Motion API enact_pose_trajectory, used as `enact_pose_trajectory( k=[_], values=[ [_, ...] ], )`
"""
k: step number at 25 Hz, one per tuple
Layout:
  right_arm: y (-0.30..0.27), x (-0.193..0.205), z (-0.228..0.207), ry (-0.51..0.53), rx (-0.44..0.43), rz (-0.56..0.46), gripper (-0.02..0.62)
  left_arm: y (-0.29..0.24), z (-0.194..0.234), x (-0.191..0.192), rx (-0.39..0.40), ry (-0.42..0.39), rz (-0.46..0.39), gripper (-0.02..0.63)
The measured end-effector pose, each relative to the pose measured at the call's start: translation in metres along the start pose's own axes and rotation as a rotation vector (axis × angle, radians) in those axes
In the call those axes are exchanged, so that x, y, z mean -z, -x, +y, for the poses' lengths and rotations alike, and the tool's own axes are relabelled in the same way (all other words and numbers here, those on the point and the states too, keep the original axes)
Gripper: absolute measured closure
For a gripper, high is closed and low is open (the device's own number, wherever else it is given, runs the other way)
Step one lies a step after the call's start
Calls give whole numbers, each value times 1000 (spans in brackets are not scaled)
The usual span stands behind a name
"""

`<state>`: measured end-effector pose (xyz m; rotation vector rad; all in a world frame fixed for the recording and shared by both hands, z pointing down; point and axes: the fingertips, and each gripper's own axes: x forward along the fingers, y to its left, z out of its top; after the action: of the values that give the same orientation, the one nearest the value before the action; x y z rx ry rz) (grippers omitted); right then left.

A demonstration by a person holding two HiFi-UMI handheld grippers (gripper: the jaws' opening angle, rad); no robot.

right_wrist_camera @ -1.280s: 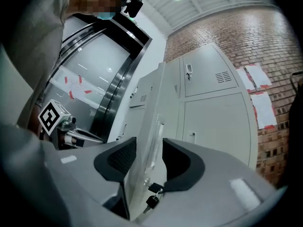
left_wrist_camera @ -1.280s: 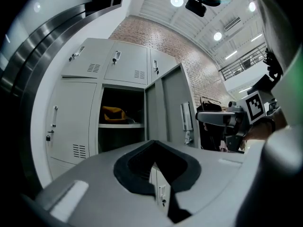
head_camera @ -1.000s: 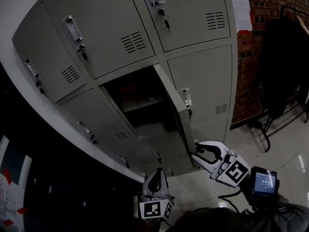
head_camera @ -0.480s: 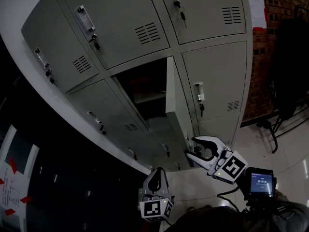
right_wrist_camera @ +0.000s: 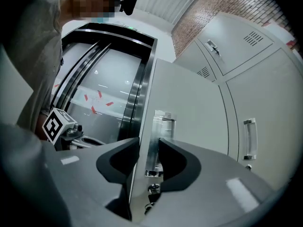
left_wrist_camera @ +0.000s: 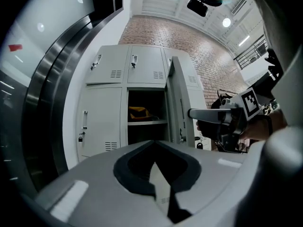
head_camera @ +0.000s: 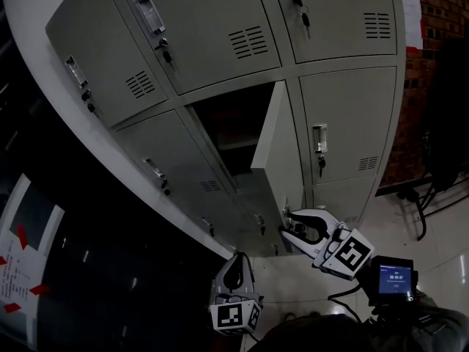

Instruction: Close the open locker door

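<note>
The grey locker door (head_camera: 277, 149) stands open from the middle compartment (head_camera: 231, 127), hinged on its right. My right gripper (head_camera: 287, 222) is at the door's free edge, low down. In the right gripper view its jaws (right_wrist_camera: 147, 145) straddle that edge, with the metal handle (right_wrist_camera: 160, 126) between them. They have just been closing and press on the edge and the handle. The left gripper view shows the door (left_wrist_camera: 176, 103) edge-on. My left gripper (head_camera: 236, 261) hangs lower, in front of the lockers, shut and empty, touching nothing.
The other locker doors (head_camera: 212, 28) are closed, with keys in their locks. A yellow thing (left_wrist_camera: 138, 111) lies on the shelf inside the open compartment. A brick wall (head_camera: 429, 20) and a dark rack (head_camera: 448, 123) stand at the right, dark glass panels (head_camera: 66, 270) at the left.
The door has swung a little and now shows more of its face. My right gripper has stayed at its edge and moved along with it. The left gripper has barely shifted.
</note>
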<state>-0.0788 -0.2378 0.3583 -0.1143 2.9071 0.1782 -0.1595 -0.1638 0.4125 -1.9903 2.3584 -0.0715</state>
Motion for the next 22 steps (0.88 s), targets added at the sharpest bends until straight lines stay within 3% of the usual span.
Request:
enact_pose_trajectory(
  k=[10,22],
  values=[
    [-25,2,5,38,28,-15,456,-10,33,-6,-24,4,-41,609],
    [-108,19,3,122,134,-2,457,-68,110,-12,111,17,-92,609]
  ],
)
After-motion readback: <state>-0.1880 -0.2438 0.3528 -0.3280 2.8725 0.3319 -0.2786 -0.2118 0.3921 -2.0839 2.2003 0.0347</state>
